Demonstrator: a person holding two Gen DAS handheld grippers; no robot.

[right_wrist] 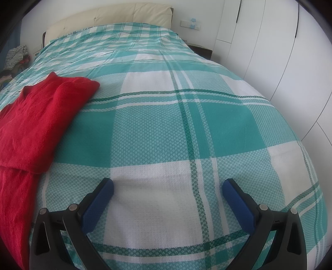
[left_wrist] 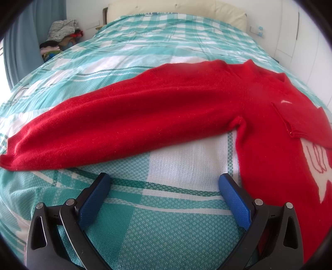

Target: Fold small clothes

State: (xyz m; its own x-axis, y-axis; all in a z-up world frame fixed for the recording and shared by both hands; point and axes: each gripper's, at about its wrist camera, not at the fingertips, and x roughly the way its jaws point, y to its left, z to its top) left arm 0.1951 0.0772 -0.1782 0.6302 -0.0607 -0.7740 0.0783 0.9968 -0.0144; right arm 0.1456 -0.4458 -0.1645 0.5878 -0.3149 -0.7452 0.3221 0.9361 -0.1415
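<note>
A red knitted sweater (left_wrist: 259, 116) with a white pattern on its front lies flat on the bed. Its one sleeve (left_wrist: 124, 112) stretches out to the left, cuff at the far left edge. The other sleeve's cuff (left_wrist: 305, 122) is folded over the chest. My left gripper (left_wrist: 165, 179) hovers open just below the outstretched sleeve, near the armpit, holding nothing. In the right wrist view the sweater (right_wrist: 37, 120) shows at the left with its side folded in. My right gripper (right_wrist: 168, 184) stands open over bare bedspread to the right of it.
The bed carries a teal and white checked bedspread (right_wrist: 186, 128) with a cream headboard (right_wrist: 116, 14) at the far end. A pile of clothes (left_wrist: 60, 35) sits beside the bed at the far left. White wardrobe doors (right_wrist: 269, 41) line the right side.
</note>
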